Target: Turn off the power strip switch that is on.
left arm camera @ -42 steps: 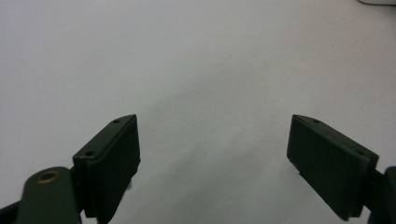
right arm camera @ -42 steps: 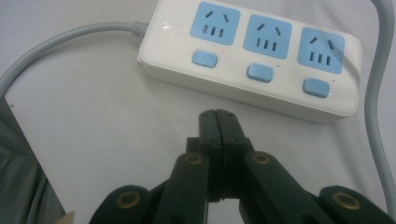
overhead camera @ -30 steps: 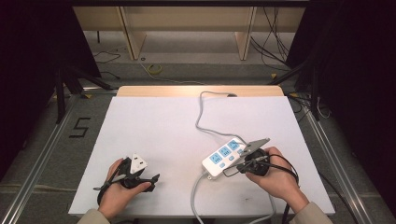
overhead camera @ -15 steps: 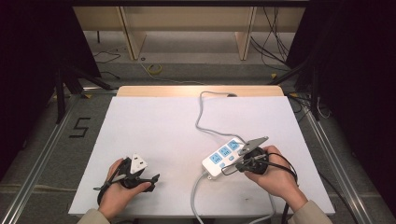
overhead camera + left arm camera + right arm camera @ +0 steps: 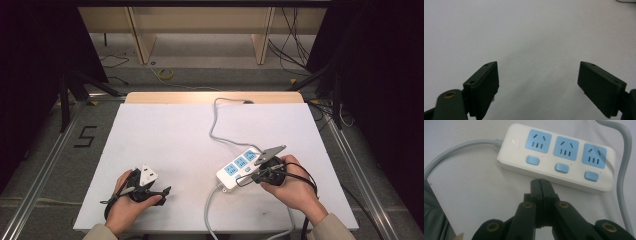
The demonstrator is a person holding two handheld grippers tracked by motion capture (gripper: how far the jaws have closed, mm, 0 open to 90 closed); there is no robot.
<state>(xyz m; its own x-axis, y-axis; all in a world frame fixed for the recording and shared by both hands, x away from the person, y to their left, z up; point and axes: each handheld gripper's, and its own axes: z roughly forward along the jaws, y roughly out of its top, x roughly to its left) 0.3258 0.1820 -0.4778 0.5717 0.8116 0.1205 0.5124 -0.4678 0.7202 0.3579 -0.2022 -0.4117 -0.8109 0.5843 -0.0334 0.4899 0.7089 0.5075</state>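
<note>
Here the closed right hand-held gripper (image 5: pixel 540 181) meets the power strip (image 5: pixel 556 155), cable (image 5: pixel 624 170) beside.

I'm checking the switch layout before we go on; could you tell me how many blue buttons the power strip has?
3, in one row along the power strip's side nearest the shut right gripper, one beside each blue socket: cord-end button, middle button, far-end button.

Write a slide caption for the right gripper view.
Right gripper, jaws shut, tip at the side of a white power strip with three blue sockets.
</note>
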